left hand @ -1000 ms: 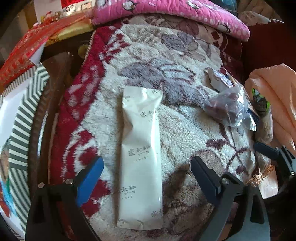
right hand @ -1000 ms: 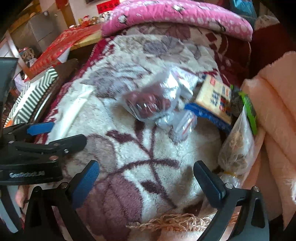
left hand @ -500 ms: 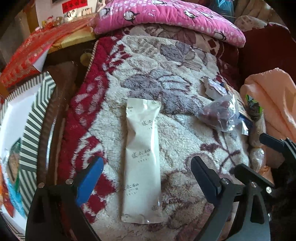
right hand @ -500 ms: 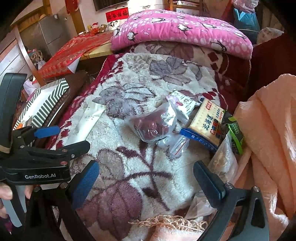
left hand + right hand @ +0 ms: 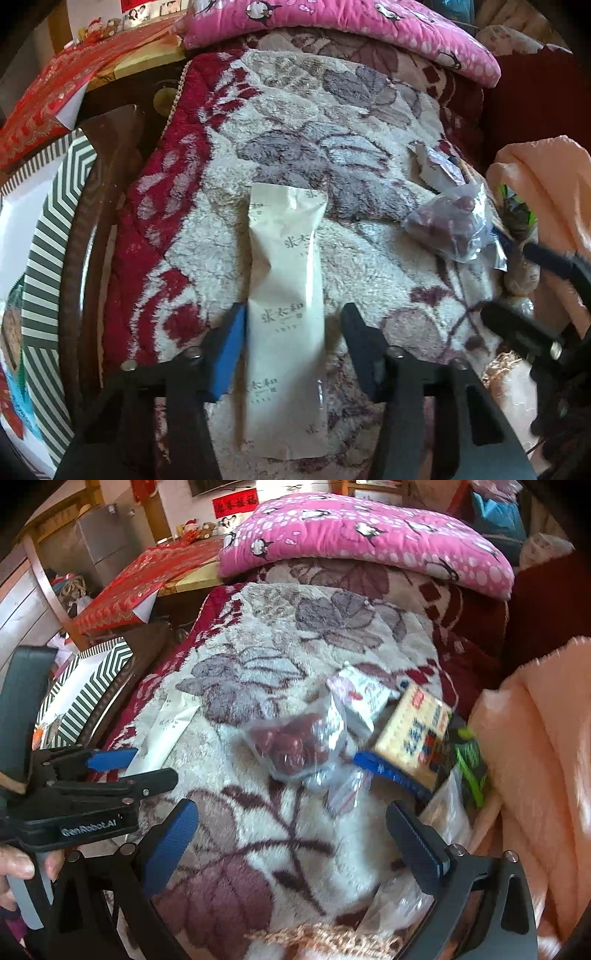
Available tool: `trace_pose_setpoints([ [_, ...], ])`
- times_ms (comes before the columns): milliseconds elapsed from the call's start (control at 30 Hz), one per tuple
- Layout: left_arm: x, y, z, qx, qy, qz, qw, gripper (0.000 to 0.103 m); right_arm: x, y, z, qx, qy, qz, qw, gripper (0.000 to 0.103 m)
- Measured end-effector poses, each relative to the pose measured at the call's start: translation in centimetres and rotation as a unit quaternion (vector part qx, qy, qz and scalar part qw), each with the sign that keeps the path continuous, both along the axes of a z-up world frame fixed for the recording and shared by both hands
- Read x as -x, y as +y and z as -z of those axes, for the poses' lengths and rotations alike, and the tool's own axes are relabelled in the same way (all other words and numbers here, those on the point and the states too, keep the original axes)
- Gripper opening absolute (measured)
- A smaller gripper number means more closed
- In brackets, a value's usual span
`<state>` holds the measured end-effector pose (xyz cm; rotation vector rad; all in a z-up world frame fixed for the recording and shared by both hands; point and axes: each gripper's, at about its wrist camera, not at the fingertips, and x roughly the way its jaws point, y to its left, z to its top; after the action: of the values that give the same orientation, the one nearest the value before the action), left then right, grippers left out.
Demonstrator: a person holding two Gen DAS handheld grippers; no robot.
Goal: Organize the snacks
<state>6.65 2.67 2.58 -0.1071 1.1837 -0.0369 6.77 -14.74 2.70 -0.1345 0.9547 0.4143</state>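
The left gripper (image 5: 293, 343) has just been closing its jaws; they stand about half open around the long white packet (image 5: 286, 321), which lies flat on the floral blanket (image 5: 332, 170), and I cannot tell if the pads already touch it. The step seems to be grasping this packet. Next the jaws must close fully before lifting. The right gripper (image 5: 291, 834) hangs wide open and empty, near the bag of red snacks (image 5: 299, 742).

We're seeing open fleece on the cream-and-maroon floral blanket (image 5: 258, 834) btwn the long cream paper packet (image 5: 286, 317) and the clear bag of dark red fruit (image 5: 295, 744). Peach fleece throw (image 5: 535, 757) is crowding the right edge; striped box (image 5: 44, 258) is blocking the left.
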Motion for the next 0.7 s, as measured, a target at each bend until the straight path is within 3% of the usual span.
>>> trace_pose_setpoints([
  [200,0.1,-0.2,0.0,-0.005,0.000,-0.001,1.0000,0.050,-3.0,1.1,-0.2,0.034,-0.017,-0.022,0.999,0.102],
  [367,0.2,-0.2,0.2,-0.003,0.000,-0.004,1.0000,0.051,-5.2,2.2,1.2,0.053,-0.005,-0.043,0.998,0.101],
  [400,0.2,-0.1,0.2,-0.001,0.000,-0.004,1.0000,0.051,-5.5,2.3,1.5,0.057,-0.004,-0.048,0.997,0.099],
  [467,0.2,-0.1,0.3,-0.003,-0.001,-0.002,1.0000,0.048,-6.1,2.5,2.2,0.052,0.013,-0.056,0.997,0.064],
  [533,0.3,0.0,0.2,-0.013,-0.005,-0.004,0.9999,0.038,-6.4,2.4,2.8,0.034,0.033,-0.056,0.997,0.057],
  [633,0.6,0.6,0.1,0.000,-0.009,-0.002,1.0000,0.035,-5.5,2.3,2.4,0.037,0.019,-0.057,0.998,0.042],
  [700,0.8,0.9,0.0,0.008,-0.009,-0.004,0.9999,0.033,-4.7,1.9,1.9,0.024,0.014,-0.057,0.998,0.041],
])
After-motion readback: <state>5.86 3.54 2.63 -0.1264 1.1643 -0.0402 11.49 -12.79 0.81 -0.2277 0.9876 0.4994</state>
